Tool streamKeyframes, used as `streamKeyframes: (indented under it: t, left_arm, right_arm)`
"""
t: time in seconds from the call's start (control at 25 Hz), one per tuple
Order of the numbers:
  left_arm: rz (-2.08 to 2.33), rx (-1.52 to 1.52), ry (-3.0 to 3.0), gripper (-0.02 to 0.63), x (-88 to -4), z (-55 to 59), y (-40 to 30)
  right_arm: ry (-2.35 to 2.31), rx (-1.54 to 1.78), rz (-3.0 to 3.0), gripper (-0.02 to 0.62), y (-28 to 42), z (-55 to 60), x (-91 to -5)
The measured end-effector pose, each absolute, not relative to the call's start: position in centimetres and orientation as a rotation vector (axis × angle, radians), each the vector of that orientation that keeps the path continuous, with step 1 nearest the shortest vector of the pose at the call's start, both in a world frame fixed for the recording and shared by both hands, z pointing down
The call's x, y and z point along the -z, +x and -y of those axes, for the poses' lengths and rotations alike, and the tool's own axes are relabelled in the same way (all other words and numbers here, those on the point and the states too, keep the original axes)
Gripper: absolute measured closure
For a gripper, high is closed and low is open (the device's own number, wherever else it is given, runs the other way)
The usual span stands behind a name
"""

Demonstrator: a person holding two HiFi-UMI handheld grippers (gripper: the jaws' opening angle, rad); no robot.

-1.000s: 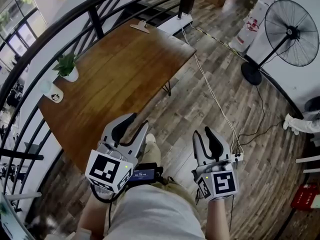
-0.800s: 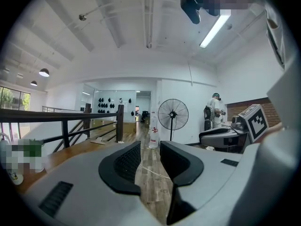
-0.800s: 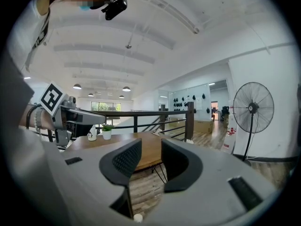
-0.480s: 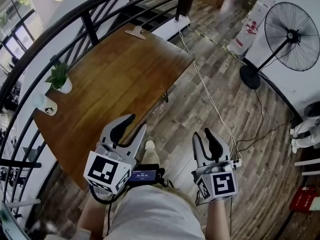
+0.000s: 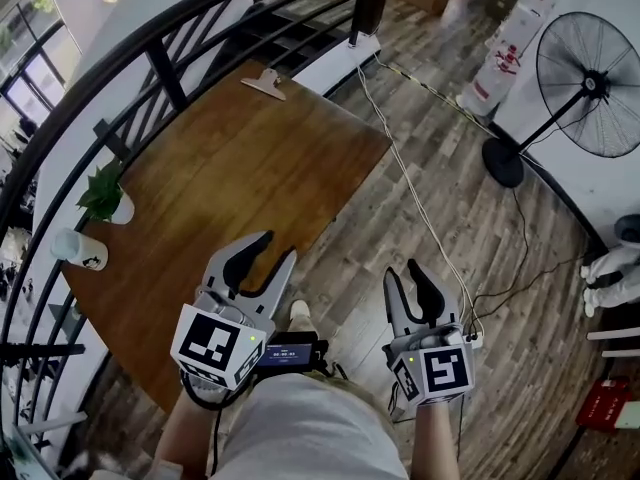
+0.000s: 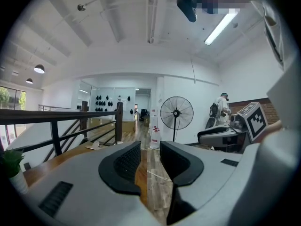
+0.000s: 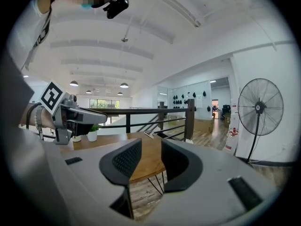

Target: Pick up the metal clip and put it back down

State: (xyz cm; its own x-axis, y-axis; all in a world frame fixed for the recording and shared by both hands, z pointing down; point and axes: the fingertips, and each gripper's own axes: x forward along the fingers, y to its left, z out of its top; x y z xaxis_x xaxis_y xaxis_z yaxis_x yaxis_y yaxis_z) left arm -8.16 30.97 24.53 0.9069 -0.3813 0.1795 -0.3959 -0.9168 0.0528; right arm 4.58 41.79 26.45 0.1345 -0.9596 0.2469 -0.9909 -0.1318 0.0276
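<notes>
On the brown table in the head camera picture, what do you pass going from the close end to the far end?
white cup → potted plant → metal clip

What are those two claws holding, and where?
Nothing. The left gripper and right gripper are open and empty; the clip lies on the table.

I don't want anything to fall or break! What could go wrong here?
The cable lies along the floor beside the table, so a foot might catch on it. The clip sits right at the table's far edge; a clumsy push could slide it off. The plant and the cup stand near the left edge and might get knocked over.
</notes>
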Motion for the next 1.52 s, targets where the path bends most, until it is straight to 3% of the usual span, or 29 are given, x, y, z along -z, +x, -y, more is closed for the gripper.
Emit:
streamKeyframes:
  t: [0.44, 1.52]
  left_arm:
    - [0.635, -0.247, 2.947, 0.472, -25.0, -21.2, -4.6]
    - [0.911, -0.242, 2.837, 0.472, -26.9, -11.7, -7.4]
  right_arm:
    - [2.16, -0.264, 1.965, 0.459, 7.9, -31.5, -26.5]
    - [1.918, -0.268, 2.149, 0.459, 6.9, -19.3, -28.7]
